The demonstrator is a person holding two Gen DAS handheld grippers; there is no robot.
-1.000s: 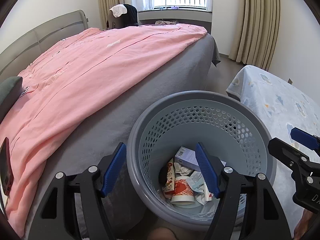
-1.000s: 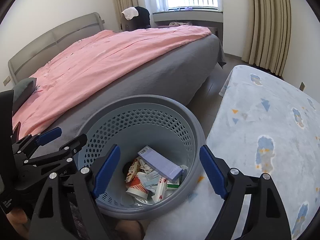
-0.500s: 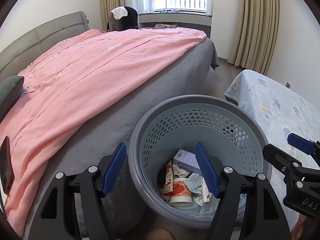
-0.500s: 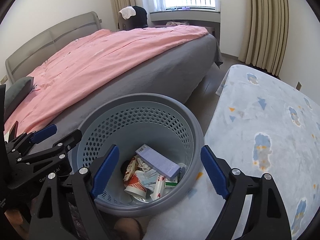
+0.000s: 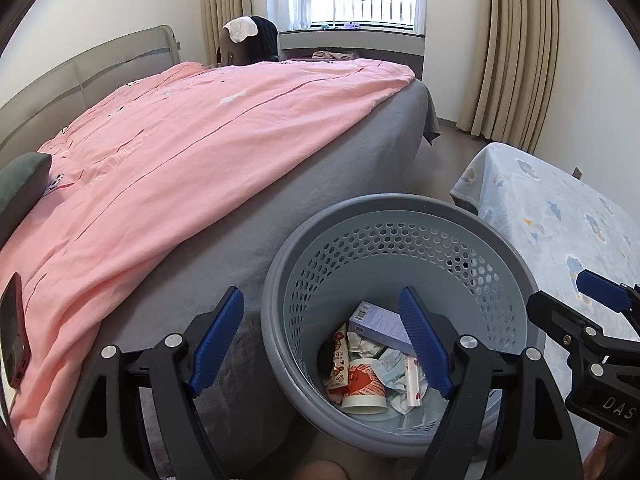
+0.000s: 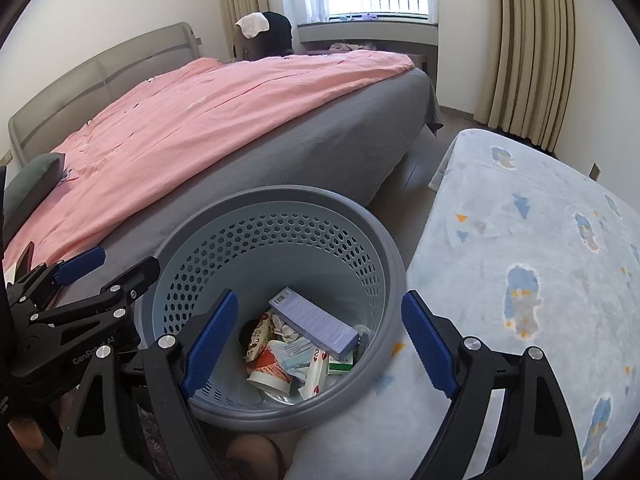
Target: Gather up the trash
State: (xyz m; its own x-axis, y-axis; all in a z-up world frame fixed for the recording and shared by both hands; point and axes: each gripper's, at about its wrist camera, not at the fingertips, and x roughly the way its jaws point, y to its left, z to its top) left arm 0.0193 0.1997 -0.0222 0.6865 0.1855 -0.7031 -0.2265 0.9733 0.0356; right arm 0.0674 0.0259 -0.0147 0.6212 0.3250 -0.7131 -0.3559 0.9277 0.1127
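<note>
Grey-blue basket (image 5: 400, 216), its wall peppered with round holes; inside, a lilac box (image 6: 314, 322) and a red-and-white paper cup (image 5: 364, 388). Pink bedspread (image 5: 192, 140) over a grey sheet (image 6: 320, 148). Pale blue blanket (image 6: 540, 240) dotted with blue and orange shapes. Beige curtains (image 6: 532, 48).

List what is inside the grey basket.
Inside the grey basket: a purple box, a paper cup on its side, a snack wrapper, a white tube, a green-and-white box. Anything underneath is hidden.
</note>
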